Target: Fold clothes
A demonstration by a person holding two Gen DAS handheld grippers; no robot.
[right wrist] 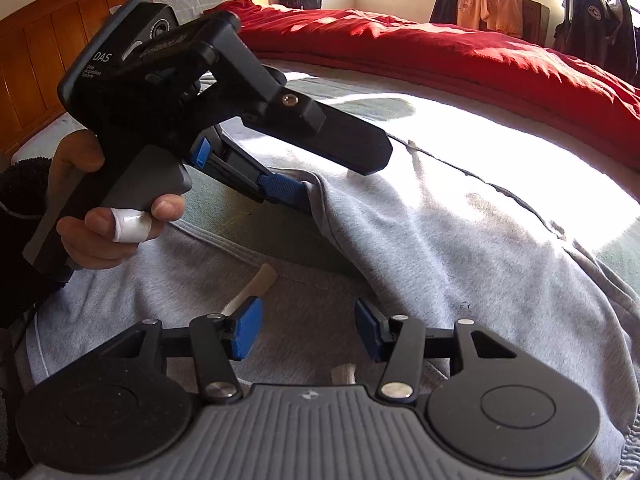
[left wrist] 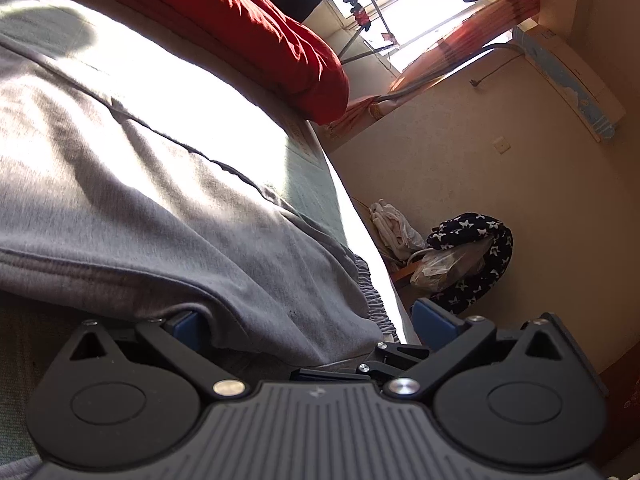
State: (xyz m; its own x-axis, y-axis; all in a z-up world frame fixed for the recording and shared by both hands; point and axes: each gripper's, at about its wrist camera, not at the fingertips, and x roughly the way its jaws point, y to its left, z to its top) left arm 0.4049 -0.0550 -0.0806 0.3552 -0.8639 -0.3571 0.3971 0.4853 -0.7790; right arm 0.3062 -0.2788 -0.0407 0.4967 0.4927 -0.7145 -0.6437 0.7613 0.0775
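Grey sweatpants (left wrist: pixel 132 184) (right wrist: pixel 460 248) lie spread on the bed, partly folded over, with the gathered waistband (left wrist: pixel 374 300) near the bed edge. My left gripper (left wrist: pixel 312 326) is open with a fold of the grey cloth bulging between its wide-apart blue pads; its left pad is tucked under that fold. In the right wrist view a hand (right wrist: pixel 100 216) holds this left gripper (right wrist: pixel 248 174), one blue fingertip (right wrist: pixel 282 192) against the lifted fold. My right gripper (right wrist: pixel 308 330) hovers open over the flat cloth with nothing between its pads. A beige drawstring end (right wrist: pixel 258 282) lies by its left pad.
A red quilt (left wrist: pixel 260 32) (right wrist: pixel 440 44) runs along the far side of the bed. The wooden headboard (right wrist: pixel 36 52) is at the left. Past the bed edge (left wrist: pixel 360 216), bags and a star-patterned cloth (left wrist: pixel 476 252) sit on the floor. Clothes hang by the window (right wrist: pixel 592 20).
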